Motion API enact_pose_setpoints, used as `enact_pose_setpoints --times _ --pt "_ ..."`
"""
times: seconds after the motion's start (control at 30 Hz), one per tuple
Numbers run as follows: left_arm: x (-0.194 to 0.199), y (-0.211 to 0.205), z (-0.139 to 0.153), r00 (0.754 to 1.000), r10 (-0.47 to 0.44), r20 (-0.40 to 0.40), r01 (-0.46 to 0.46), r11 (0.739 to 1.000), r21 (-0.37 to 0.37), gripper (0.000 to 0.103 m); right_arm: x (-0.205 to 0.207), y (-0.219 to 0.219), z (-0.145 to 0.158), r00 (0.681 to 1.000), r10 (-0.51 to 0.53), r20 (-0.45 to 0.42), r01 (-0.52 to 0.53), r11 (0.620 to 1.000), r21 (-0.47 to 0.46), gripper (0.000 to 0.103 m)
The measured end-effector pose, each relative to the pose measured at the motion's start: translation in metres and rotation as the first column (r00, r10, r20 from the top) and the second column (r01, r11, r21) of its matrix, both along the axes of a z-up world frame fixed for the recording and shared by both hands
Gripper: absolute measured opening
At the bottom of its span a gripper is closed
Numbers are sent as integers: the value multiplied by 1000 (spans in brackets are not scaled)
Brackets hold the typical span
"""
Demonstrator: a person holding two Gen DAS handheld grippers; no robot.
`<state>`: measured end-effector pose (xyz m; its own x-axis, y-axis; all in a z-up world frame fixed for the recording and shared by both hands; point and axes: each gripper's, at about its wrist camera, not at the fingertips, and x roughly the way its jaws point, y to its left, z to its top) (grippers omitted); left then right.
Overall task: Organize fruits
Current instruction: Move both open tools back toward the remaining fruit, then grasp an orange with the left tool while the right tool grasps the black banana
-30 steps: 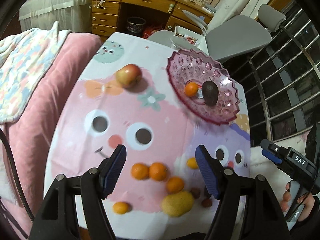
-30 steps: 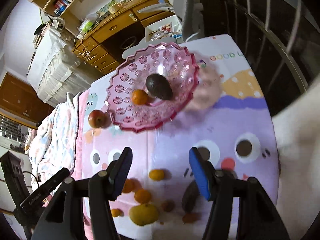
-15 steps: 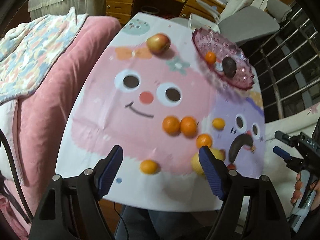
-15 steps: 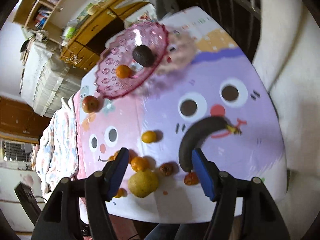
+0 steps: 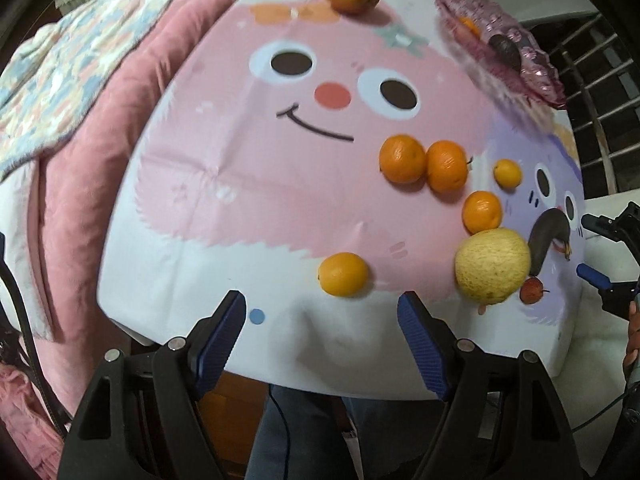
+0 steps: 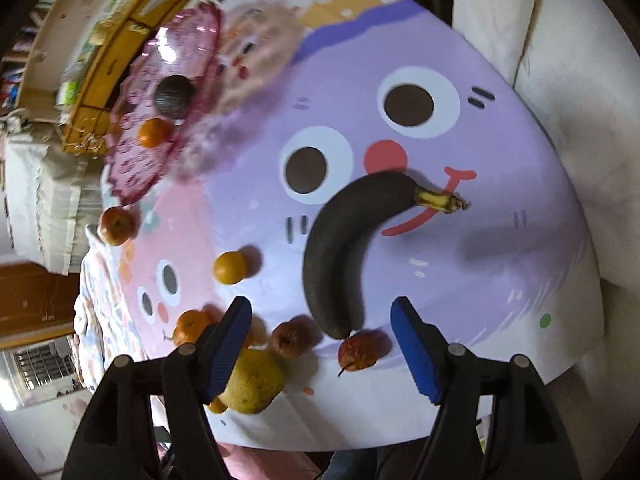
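Fruit lies scattered on our tabletop (image 5: 224, 200), a blackened banana (image 6: 340, 248) among oranges. Our left tongs (image 5: 320, 332) hang released, gripping nothing; our right tongs (image 6: 320, 344) have just been widening, empty, above the banana's end

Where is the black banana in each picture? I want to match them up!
Left wrist view: the black banana lies far right on the table, curling behind the big yellow fruit.
Right wrist view: the banana lies in the middle, curving down towards the open right claw, its yellow stem pointing right.
Shared landmark: the pink glass dish, top right in the left view and top left in the right view.
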<state>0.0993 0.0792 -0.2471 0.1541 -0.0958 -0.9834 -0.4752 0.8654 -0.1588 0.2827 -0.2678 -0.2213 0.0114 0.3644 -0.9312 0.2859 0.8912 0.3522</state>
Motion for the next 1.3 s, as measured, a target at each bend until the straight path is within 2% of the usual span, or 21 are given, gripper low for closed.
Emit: enact_pose_setpoints --times 0.2,0.3,0.4,0.67,0.77,0.87,0.93,1.1,1.3 --pt "12 2 -31 997 35 -70 -36 999 -16 77 13 -5 -31 990 -79 -121 72 996 -59 73" --pt "17 3 -44 994 51 -97 -54 998 -24 77 20 -8 -41 981 -113 -154 100 991 -89 73" --pt "20 5 -52 991 68 -116 -73 997 -40 77 31 -6 -46 980 -107 -165 91 991 -102 73" --pt "30 8 -64 983 96 -156 -108 992 -66 65 52 2 -51 982 -88 -167 61 985 -161 72" --pt "33 7 -65 984 92 -155 -101 993 -55 59 56 6 -55 980 -80 -181 46 982 -185 72" --pt "36 8 -63 985 92 -147 -101 993 -56 55 58 12 -58 981 -69 -182 32 979 -202 64" --pt "36 7 -63 986 90 -143 -100 993 -65 49 63 15 -60 981 -60 -184 20 978 -208 55" --pt "39 8 -59 989 70 -128 -84 991 -102 34 65 28 -58 984 -47 -173 4 971 -239 47" --pt "36 5 -58 993 48 -111 -62 990 -127 33 58 26 -57 989 -70 -133 42 978 -204 39"
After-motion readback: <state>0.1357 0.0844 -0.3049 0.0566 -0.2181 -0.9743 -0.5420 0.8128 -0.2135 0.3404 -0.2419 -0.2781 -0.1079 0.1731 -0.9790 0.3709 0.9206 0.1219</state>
